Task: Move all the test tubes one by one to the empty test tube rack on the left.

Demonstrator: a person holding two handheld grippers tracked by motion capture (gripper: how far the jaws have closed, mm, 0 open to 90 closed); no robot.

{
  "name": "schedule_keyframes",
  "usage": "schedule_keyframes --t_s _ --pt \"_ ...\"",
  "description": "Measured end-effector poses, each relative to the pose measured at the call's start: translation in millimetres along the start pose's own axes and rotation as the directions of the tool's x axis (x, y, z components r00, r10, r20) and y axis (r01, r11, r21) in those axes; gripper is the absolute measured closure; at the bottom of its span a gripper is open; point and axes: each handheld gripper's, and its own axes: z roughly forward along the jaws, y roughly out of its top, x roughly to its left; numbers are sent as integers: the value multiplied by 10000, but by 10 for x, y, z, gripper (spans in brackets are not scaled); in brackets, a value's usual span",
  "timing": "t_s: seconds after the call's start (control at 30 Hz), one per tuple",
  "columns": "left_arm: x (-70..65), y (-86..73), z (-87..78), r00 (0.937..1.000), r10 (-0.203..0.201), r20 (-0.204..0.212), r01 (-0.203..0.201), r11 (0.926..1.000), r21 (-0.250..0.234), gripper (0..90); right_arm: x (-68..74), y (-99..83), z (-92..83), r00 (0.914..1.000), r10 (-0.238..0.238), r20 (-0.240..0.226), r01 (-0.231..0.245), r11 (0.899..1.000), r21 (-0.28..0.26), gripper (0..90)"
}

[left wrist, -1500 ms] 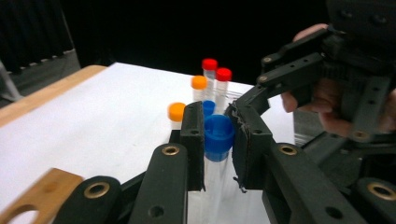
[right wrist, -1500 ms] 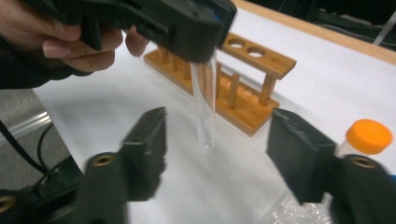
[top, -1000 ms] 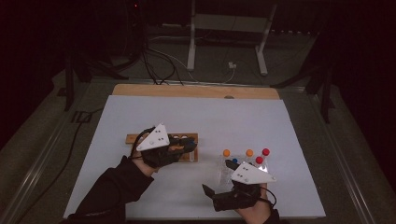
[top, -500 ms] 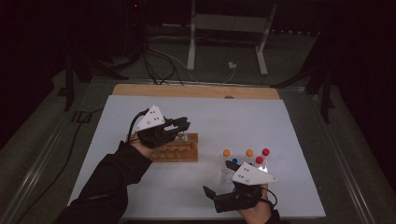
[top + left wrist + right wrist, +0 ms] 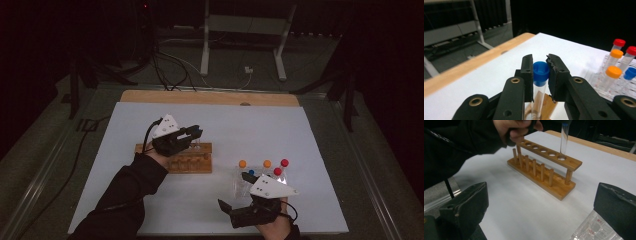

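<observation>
My left gripper [image 5: 196, 132] [image 5: 540, 60] is shut on a clear test tube [image 5: 539, 85] just below its blue cap [image 5: 541, 71]. It holds the tube upright over the right part of the wooden rack [image 5: 192, 162]. In the right gripper view the tube [image 5: 564, 142] stands with its lower end at a hole near the end of the rack [image 5: 544, 167]. My right gripper [image 5: 234, 192] [image 5: 541, 195] rests near the table's front edge, open, nothing between its jaws.
A clear plastic rack [image 5: 240, 182] [image 5: 599, 82] with several tubes capped in orange, red and blue stands right of the wooden rack, just beyond my right gripper. The white mat [image 5: 260, 130] ends at a wooden strip [image 5: 210, 97] at the far side.
My left gripper, still holding the tube, has moved away from the person and now stands over the rack's right part. The right gripper has kept still.
</observation>
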Motion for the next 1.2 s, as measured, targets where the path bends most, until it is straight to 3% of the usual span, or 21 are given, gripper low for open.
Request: schedule_keyframes --t_s 0.5,0.77,1.07,1.13,1.17,1.2 --pt "-38 -314 155 9994 -300 -195 313 9972 679 770 3 -12 -8 9998 -14 -175 13 10000 -85 0" --pt "-51 -398 190 9990 -314 -316 340 9956 874 769 -9 -9 -21 9994 41 -348 -45 9999 -103 0" --pt "-51 -383 198 9992 -312 -240 336 9938 1061 755 -6 21 -58 9995 -39 -324 34 9999 -153 0" --pt "-54 -367 190 9992 -317 -231 341 9932 1115 704 -13 32 -71 9998 -90 -155 87 9999 -149 0" --pt "-65 -356 185 9994 -256 -225 281 9925 1191 587 -31 46 -83 9998 -140 -154 139 9999 -66 0" --pt "-83 -343 178 9995 -139 -276 173 9918 1270 587 -31 46 -83 9998 -140 -154 139 9999 -66 0"
